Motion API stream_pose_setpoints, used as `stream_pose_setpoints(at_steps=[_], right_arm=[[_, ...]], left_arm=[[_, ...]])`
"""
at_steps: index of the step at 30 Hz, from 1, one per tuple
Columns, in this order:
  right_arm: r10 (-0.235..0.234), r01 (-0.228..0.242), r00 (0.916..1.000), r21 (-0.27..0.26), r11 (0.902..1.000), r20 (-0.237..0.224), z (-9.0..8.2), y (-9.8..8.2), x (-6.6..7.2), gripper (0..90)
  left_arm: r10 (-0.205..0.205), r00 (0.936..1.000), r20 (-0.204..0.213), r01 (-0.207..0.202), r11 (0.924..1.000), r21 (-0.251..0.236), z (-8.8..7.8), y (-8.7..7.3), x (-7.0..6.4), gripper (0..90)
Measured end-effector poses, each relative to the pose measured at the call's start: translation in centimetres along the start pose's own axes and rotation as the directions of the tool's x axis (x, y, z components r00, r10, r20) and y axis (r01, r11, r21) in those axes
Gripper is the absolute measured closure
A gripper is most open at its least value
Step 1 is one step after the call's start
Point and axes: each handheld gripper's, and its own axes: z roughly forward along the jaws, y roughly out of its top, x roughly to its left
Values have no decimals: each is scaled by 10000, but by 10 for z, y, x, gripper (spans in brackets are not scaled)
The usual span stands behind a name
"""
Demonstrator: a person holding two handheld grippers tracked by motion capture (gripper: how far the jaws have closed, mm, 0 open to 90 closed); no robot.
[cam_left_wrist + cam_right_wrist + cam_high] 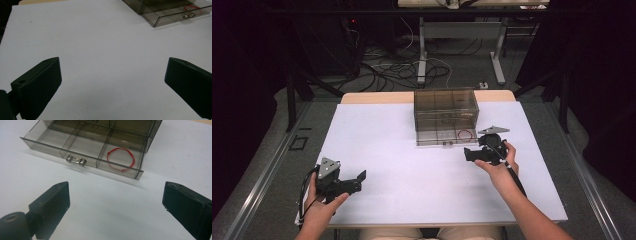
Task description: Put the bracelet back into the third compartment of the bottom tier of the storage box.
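A smoky clear drawer box (446, 107) stands at the far middle of the white table. Its bottom drawer (50, 138) is pulled out, with a metal handle (76, 160) on the front. A red string loop (120, 158) lies in the drawer's right compartment, also seen from above as the red loop (466, 134). My right gripper (116, 191) is open and empty, a short way in front of the drawer. From above, the right gripper (468, 154) sits just below the drawer's right end. My left gripper (360, 178) rests near the front left, open and empty, over bare table.
The white tabletop (412, 165) stretches between the two hands. In the left gripper view, the left gripper (113, 66) faces the box's drawer (172, 15) at the far right. Beyond the table lie floor cables (392, 70) and desk legs.
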Motion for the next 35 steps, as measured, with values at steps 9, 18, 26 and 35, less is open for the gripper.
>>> stream_pose_setpoints(at_steps=[9, 18, 26, 35], right_arm=[[-78, 78, 10000, -175, 9998, 2, -9, -15, 0, 51], [138, -134, 9998, -253, 9996, 174, -13, -29, -2, 30], [-55, 67, 9995, -407, 9991, 310, -14, -35, -2, 27], [-54, 66, 9995, -402, 9992, 299, -11, -40, -1, 0]], left_arm=[[17, 10000, 2, -17, 10000, -4, 0, 0, 0, 8], [10, 10000, -1, -10, 10000, -18, 0, 0, -1, 8], [76, 10000, -1, -76, 10000, 22, 0, 0, -1, 8], [38, 10000, 5, -38, 10000, 26, 0, 1, -1, 8]])
